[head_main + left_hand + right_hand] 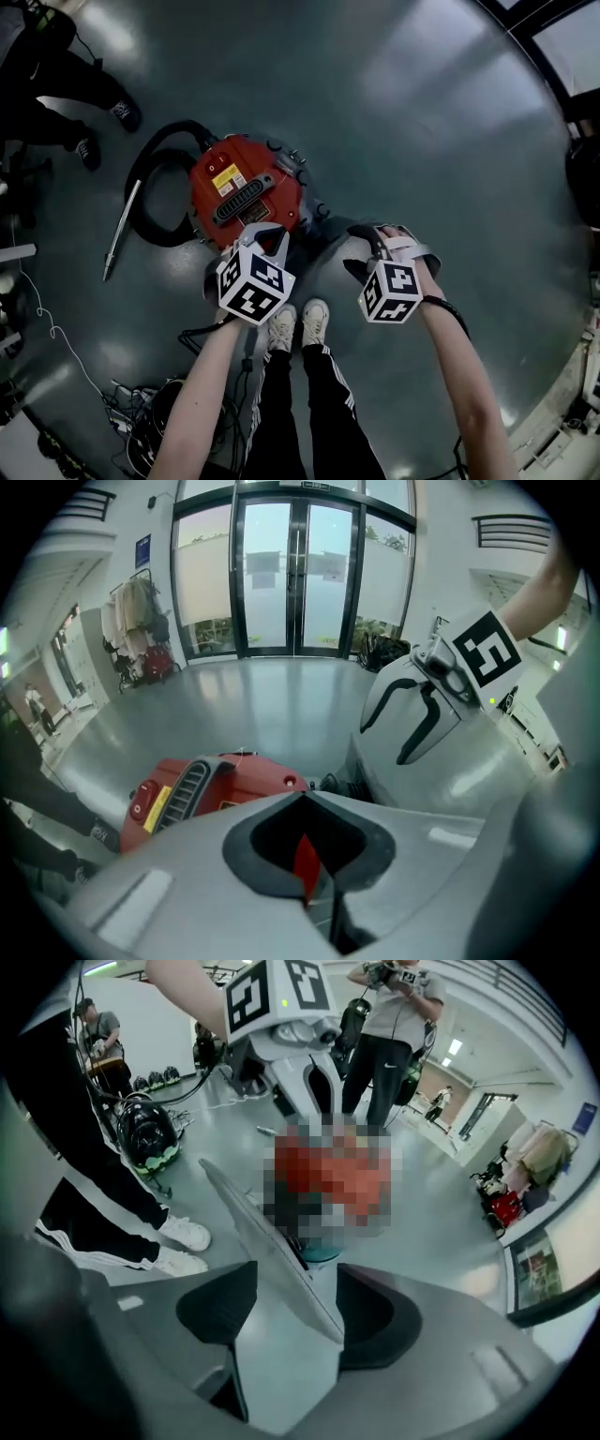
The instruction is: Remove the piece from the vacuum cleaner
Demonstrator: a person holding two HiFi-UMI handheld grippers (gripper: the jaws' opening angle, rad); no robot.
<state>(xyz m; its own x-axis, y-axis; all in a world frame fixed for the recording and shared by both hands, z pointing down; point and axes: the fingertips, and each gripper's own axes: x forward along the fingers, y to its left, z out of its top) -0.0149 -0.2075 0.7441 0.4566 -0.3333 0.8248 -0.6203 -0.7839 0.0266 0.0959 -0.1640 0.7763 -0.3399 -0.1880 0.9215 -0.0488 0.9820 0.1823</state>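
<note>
Well, my left gripper (265, 236) hangs shut and empty by the vacuum (246, 187); right gripper (389, 242) gapes wide, empty, beside it (hose (164, 237) and wand (120, 234) lie off left).

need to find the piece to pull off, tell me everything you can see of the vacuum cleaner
The vacuum cleaner is a round red canister, glossy plastic by its look, sitting top up on the grey floor. Its top carries a dark ribbed grille, a yellow label and a red switch. A black hose loops from its far side to a metal wand lying on the floor. The left gripper hangs over its near edge; contact cannot be told.
</note>
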